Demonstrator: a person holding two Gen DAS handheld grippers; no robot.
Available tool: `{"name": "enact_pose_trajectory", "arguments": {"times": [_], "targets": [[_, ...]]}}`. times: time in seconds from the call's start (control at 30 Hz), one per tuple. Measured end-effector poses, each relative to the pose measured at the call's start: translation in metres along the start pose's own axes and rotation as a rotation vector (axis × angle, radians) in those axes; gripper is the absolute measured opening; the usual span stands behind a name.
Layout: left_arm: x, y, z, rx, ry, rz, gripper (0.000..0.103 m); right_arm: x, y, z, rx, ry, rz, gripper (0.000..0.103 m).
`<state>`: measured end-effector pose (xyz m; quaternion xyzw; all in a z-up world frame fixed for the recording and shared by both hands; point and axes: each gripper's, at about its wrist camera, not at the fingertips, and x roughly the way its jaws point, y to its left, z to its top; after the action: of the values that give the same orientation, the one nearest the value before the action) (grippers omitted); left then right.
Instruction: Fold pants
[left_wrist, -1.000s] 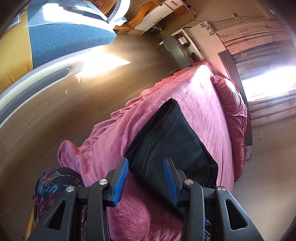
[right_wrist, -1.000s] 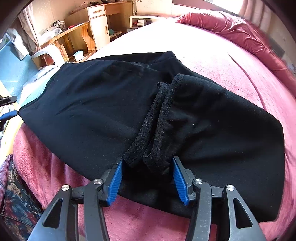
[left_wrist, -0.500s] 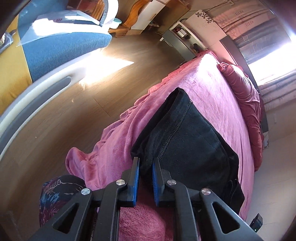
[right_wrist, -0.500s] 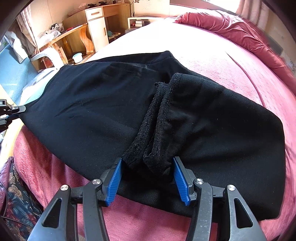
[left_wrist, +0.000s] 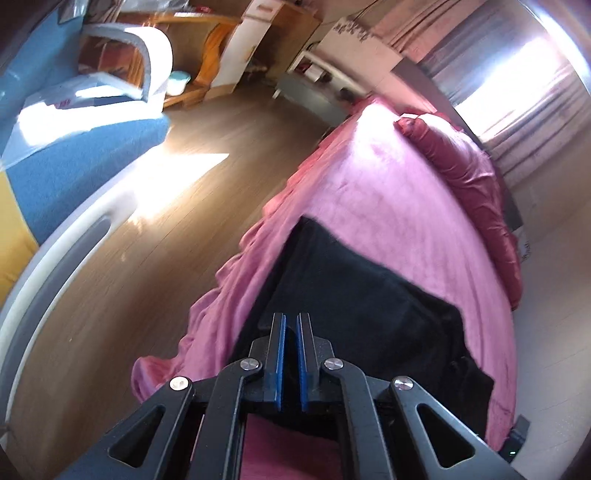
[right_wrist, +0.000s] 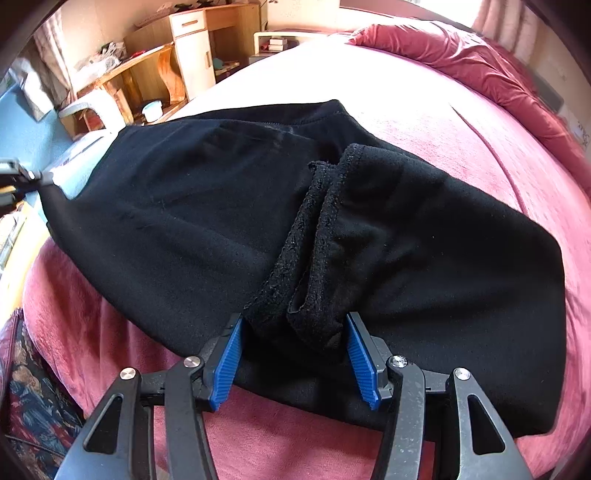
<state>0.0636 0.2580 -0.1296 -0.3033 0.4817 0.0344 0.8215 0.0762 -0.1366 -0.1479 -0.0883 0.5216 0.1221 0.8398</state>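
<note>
While I get ready for the next fold, my right gripper (right_wrist: 293, 354) straddles the bunched cuffs (right_wrist: 314, 295), grasping them loosely, and my left gripper (left_wrist: 290, 354) is clenched on the black pants (right_wrist: 207, 221) corner; pants lie already doubled across the pink blanket (right_wrist: 443, 118).

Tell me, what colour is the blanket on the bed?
Pink fuzzy blanket, clearest in the right wrist view.

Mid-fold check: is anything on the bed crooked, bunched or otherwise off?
Yes. On the black pants, the two cuffs lie bunched and staggered, not lined up, between the right gripper's pads. The pink blanket hangs rumpled off the bed edge.
</note>
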Motion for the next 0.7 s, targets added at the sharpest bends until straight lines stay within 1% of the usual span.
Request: {"name": "enact_pose_trajectory", "arguments": {"times": [0.07, 0.17, 0.27, 0.37, 0.43, 0.53, 0.63, 0.67, 0.7], "targets": [[0.013, 0.017, -0.011, -0.037, 0.055, 0.027, 0.005, -0.007, 0.0, 0.006, -0.024, 0.024, 0.026, 0.058], [0.015, 0.026, -0.022, -0.039, 0.068, 0.038, 0.006, -0.024, -0.011, 0.023, 0.011, -0.004, 0.114, 0.058], [0.009, 0.032, -0.026, -0.071, 0.057, 0.008, 0.006, -0.035, -0.011, 0.06, 0.014, -0.073, 0.158, 0.058], [0.007, 0.029, -0.027, -0.063, 0.042, 0.008, 0.006, -0.025, 0.006, 0.104, -0.04, -0.111, 0.186, 0.058], [0.004, 0.027, -0.027, -0.056, 0.029, 0.007, 0.006, -0.008, 0.024, 0.13, -0.103, -0.106, 0.174, 0.058], [0.002, 0.026, -0.025, -0.057, 0.009, -0.015, 0.006, 0.024, 0.057, 0.165, -0.207, -0.065, 0.141, 0.058], [0.001, 0.028, -0.025, -0.06, 0.008, -0.029, 0.006, 0.057, 0.079, 0.182, -0.311, 0.013, 0.082, 0.057], [0.001, 0.028, -0.025, -0.059, 0.007, -0.035, 0.006, 0.071, 0.082, 0.184, -0.343, 0.045, 0.042, 0.056], [0.0, 0.028, -0.024, -0.055, 0.003, -0.041, 0.006, 0.081, 0.084, 0.185, -0.36, 0.067, 0.022, 0.053]]}}
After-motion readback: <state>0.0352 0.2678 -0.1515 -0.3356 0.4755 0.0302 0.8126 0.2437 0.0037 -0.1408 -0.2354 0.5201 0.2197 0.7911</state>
